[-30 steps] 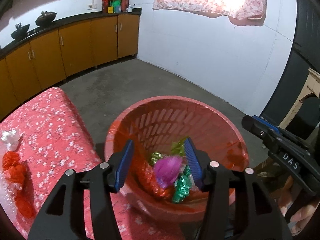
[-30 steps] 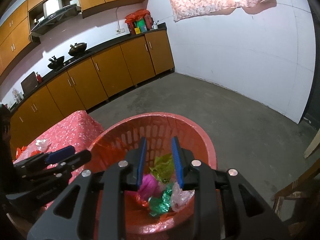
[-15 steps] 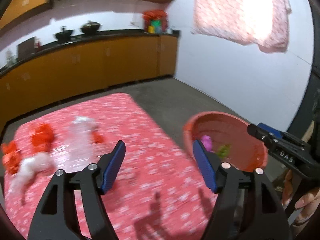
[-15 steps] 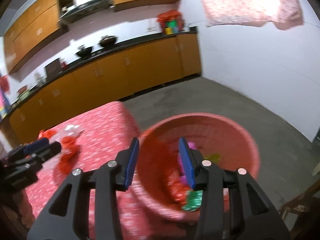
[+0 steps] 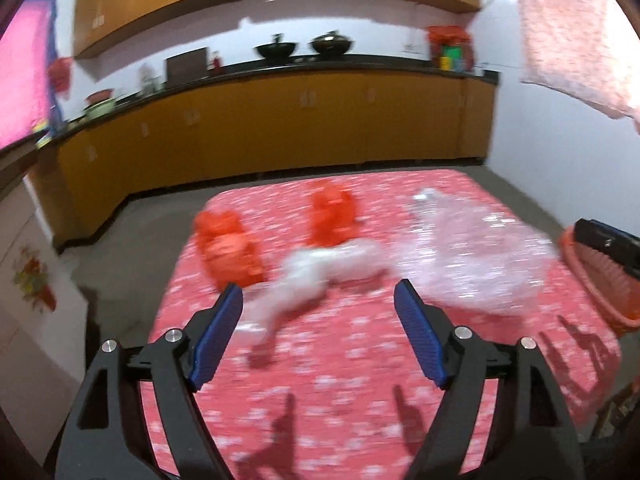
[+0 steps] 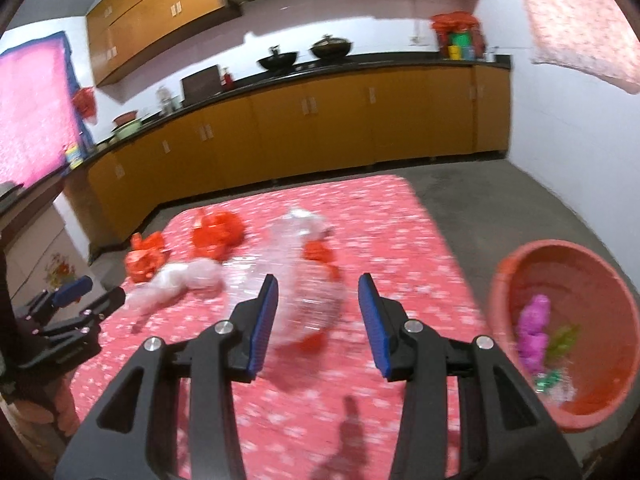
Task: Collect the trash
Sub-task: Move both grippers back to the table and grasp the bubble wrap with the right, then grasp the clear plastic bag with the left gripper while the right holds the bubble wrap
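Observation:
A red floral table (image 5: 340,392) (image 6: 400,216) carries trash: two crumpled orange bags (image 5: 228,248) (image 5: 332,216), a white crumpled bag (image 5: 316,272) (image 6: 180,280) and a clear plastic bag (image 5: 468,260) (image 6: 308,292). My left gripper (image 5: 318,338) is open and empty, above the table just short of the white bag. My right gripper (image 6: 318,322) is open and empty, with the clear plastic bag seen between its fingers. The red basket (image 6: 592,404) (image 5: 592,280) at the table's right edge holds purple and green wrappers (image 6: 534,332).
Orange kitchen cabinets (image 5: 280,128) with a black counter run along the back wall, with pots (image 5: 332,44) on top. Grey floor lies between table and cabinets. A white wall stands at the right with a pink cloth (image 5: 568,32) hanging.
Both grippers swung left from over the basket to above the table and the trash. The right jaws opened wider. The basket now sits at the right edge of both views.

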The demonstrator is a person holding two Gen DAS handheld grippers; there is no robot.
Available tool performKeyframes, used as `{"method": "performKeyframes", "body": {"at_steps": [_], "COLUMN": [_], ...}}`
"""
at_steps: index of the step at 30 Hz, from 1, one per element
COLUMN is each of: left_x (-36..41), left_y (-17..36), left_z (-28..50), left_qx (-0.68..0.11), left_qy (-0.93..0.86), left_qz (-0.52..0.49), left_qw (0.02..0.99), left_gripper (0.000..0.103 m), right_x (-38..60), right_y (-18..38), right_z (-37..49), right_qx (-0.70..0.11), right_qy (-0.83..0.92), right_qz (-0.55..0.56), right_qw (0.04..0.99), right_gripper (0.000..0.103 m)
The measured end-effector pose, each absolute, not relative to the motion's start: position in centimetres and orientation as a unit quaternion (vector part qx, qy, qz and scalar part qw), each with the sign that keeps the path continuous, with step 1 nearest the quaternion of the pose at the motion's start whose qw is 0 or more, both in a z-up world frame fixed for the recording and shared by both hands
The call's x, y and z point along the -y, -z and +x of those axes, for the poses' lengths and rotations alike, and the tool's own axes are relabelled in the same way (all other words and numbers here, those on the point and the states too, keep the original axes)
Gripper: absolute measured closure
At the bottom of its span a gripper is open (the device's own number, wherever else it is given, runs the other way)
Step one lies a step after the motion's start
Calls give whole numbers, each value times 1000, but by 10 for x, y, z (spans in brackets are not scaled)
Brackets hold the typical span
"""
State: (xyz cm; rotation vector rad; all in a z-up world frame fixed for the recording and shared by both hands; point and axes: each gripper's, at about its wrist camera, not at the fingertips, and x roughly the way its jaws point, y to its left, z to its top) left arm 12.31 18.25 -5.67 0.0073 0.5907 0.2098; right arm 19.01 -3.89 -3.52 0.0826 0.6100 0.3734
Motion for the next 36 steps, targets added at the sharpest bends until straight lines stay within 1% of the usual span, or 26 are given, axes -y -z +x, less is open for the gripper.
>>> {"method": "performKeyframes", "body": {"at_steps": [1,5,10,12,14,15,16,20,28,36], "left_x": [-192,-223,-236,-236,-235,-234,-234,-228,-223,-217], "left_y": [59,66,72,76,80,81,82,87,96,104], "left_z": [124,132,150,156,159,162,165,177,193,210], "left_qx": [-291,-300,-313,-320,-324,-326,-329,-339,-359,-380], "left_qy": [-113,-128,-132,-127,-122,-120,-118,-107,-105,-97], "left_qz": [1,-18,-23,-28,-27,-23,-21,-16,-11,-4], "left_qw": [950,945,940,938,938,937,937,934,927,920], "left_gripper": [20,19,18,18,17,16,16,16,16,19], "right_x": [26,-5,-20,-23,-27,-27,-27,-23,3,36], "right_y": [36,41,54,61,67,70,71,73,44,30], "right_z": [193,203,217,223,228,228,228,224,210,205], "right_qx": [-302,-315,-341,-355,-364,-368,-370,-366,-317,-301], "right_qy": [-188,-186,-169,-168,-168,-170,-171,-178,-190,-175], "right_qz": [38,20,-1,-6,-12,-15,-17,-16,28,52], "right_qw": [934,930,925,919,916,914,913,913,929,936], "right_gripper": [61,61,61,63,75,78,83,92,94,94]}}
